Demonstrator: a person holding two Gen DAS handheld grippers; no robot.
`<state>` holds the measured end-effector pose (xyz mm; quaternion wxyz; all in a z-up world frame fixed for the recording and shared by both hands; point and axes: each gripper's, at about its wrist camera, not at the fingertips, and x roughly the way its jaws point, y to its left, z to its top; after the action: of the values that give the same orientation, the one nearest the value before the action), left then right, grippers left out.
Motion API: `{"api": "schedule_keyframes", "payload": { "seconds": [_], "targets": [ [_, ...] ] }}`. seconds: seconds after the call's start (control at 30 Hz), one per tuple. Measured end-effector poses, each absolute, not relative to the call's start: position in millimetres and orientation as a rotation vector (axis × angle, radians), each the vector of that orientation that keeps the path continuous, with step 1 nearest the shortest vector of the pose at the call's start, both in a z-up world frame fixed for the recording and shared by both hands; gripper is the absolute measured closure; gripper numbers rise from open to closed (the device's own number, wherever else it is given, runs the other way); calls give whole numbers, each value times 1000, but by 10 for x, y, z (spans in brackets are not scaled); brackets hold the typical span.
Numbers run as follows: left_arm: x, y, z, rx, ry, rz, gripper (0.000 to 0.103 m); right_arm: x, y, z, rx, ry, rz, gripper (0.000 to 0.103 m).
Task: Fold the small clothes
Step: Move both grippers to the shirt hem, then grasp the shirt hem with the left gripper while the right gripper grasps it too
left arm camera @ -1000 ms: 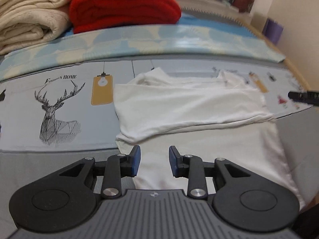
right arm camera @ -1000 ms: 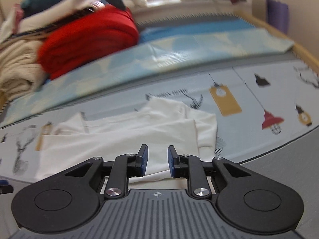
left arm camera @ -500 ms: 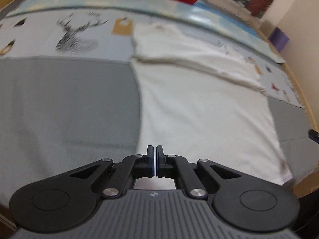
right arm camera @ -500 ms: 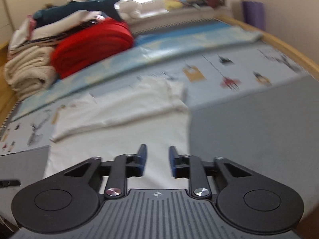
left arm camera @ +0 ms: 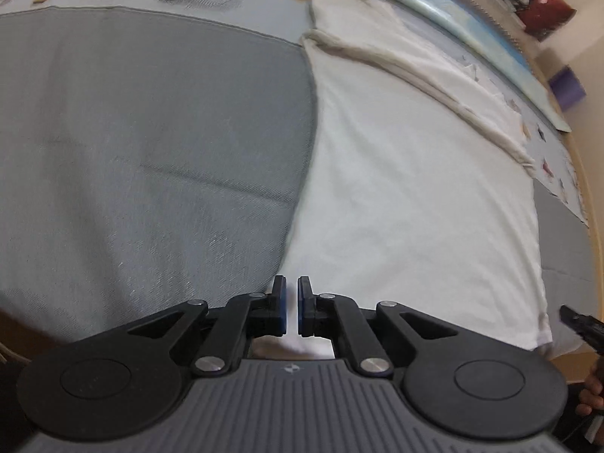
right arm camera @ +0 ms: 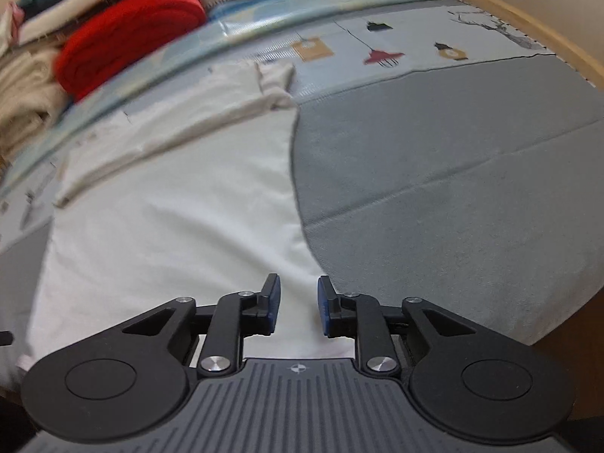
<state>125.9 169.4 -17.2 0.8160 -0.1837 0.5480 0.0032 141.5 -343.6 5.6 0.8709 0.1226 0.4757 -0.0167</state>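
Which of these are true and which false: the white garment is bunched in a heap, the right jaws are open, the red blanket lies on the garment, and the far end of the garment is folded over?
1. The white garment is bunched in a heap. False: it lies spread flat on the bed cover.
2. The right gripper has open jaws. True.
3. The red blanket lies on the garment. False: it sits apart, beyond it.
4. The garment's far end is folded over. True.
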Motion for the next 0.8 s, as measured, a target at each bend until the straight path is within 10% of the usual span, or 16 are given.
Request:
{"api": "schedule_keyframes", "payload": {
  "seconds": [0.8],
  "targets": [
    [1274,1515,-437,-219,1290,47,78,1476,-3433,-341,128,1163,-52,68]
  ]
}}
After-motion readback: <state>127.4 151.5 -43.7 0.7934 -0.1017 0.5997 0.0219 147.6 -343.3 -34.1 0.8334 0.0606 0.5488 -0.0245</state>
